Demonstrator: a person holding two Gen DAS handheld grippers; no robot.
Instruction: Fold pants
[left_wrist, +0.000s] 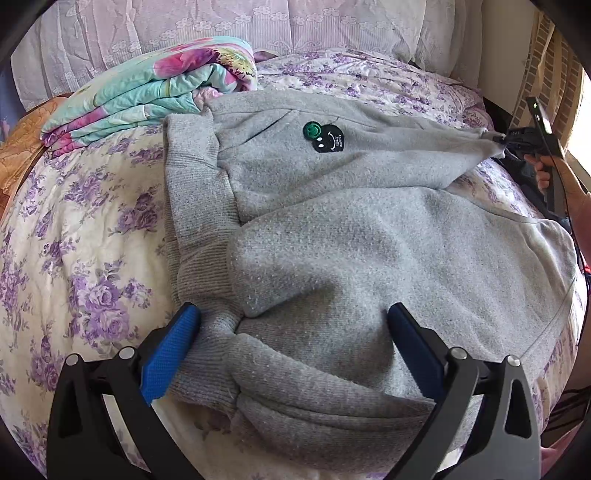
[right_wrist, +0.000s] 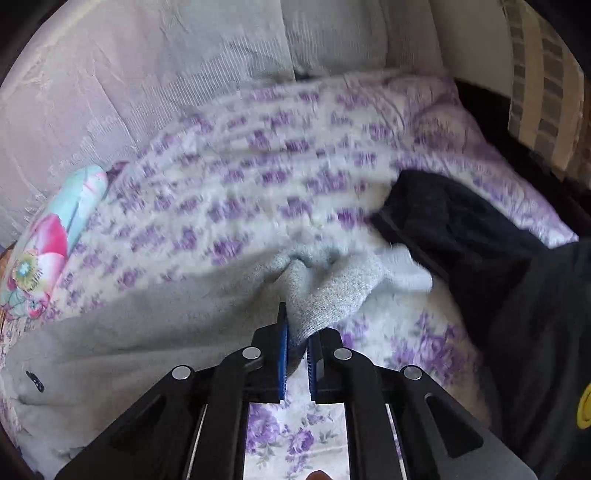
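Soft cloth everywhere, hard matt plastic at the claws.

The grey pants (left_wrist: 351, 229) were thick, fuzzy fleece with ribbed knit bands, and a smooth stitched patch (left_wrist: 324, 137) sat on them. Under the pants lay a bedspread (left_wrist: 85, 236) of matt, slightly crinkled printed cotton; beyond the pants, a folded quilt (left_wrist: 147, 96) looked smoother with a faint sheen. The left claw (left_wrist: 291, 332) and right claw (right_wrist: 297, 343) were matt black plastic with blue, finely dimpled rubbery pads (left_wrist: 173, 350) and shiny metal pins.
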